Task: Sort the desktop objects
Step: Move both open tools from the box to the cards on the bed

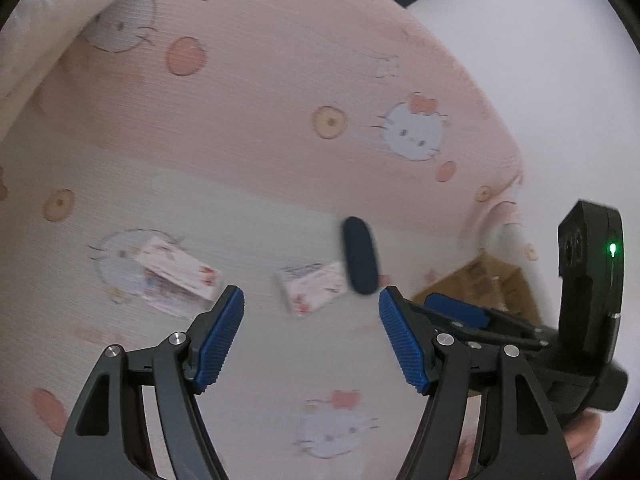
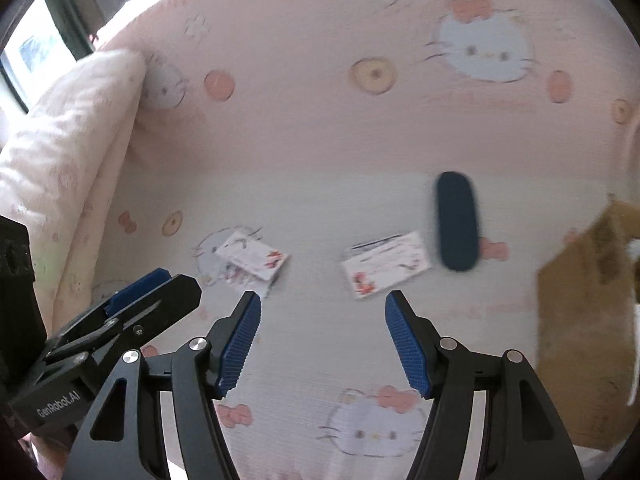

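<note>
Blue-padded and spread wide with nothing between them, the left gripper [image 1: 311, 304] and right gripper [image 2: 323, 309] are hovering over two small packets [image 2: 386, 264] and a dark case [image 2: 457, 221] lying on the bedsheet [image 2: 320, 140] beside a cardboard box [image 2: 584, 320], where squaring the pads across one packet's narrow sides looks wisest.

A pink and white sheet [image 2: 304, 152] printed with cartoon cats, bows and round doughnut shapes covers the whole surface. At its far left a white quilted blanket [image 2: 60, 152] is bunched up against it, and behind that a bright window [image 2: 36, 48] shows in the corner. Past the sheet's far right edge, a plain white wall [image 1: 532, 60] rises.
</note>
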The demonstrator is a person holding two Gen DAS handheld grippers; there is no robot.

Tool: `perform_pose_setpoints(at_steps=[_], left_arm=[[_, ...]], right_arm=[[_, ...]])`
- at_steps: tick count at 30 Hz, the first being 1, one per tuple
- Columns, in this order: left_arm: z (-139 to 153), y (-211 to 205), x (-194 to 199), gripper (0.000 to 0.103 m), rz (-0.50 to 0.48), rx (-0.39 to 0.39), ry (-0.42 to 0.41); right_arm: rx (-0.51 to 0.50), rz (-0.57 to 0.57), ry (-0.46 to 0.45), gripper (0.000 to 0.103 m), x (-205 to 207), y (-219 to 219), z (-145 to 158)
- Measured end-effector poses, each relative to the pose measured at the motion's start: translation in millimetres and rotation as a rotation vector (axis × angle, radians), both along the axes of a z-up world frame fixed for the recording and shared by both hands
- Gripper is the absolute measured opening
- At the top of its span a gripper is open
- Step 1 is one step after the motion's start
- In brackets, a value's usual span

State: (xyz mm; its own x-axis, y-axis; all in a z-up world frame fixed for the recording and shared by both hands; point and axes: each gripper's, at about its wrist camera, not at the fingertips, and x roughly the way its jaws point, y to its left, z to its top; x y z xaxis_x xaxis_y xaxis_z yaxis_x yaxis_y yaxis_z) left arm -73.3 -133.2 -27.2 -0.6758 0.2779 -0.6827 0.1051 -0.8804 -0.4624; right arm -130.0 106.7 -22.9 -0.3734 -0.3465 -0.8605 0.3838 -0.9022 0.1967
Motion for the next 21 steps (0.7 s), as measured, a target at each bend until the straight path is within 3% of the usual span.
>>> perform_pose_setpoints(at_steps=[7, 18, 21], left_arm=[[-25, -31, -7, 0.074, 0.038, 0.038, -0.037], [-105, -76, -10, 0.074, 0.264, 0.209, -0.104], [-126, -88, -14, 0.074, 0.304, 0.245, -0.126]], right_arm=[[0.005, 0.035, -0.054, 0.063, -19, -39, -27], [-0.026, 0.116, -0.076, 0.063, -51, -75, -85], [-0.073, 0.142, -0.100, 0.063, -59, -83, -106]])
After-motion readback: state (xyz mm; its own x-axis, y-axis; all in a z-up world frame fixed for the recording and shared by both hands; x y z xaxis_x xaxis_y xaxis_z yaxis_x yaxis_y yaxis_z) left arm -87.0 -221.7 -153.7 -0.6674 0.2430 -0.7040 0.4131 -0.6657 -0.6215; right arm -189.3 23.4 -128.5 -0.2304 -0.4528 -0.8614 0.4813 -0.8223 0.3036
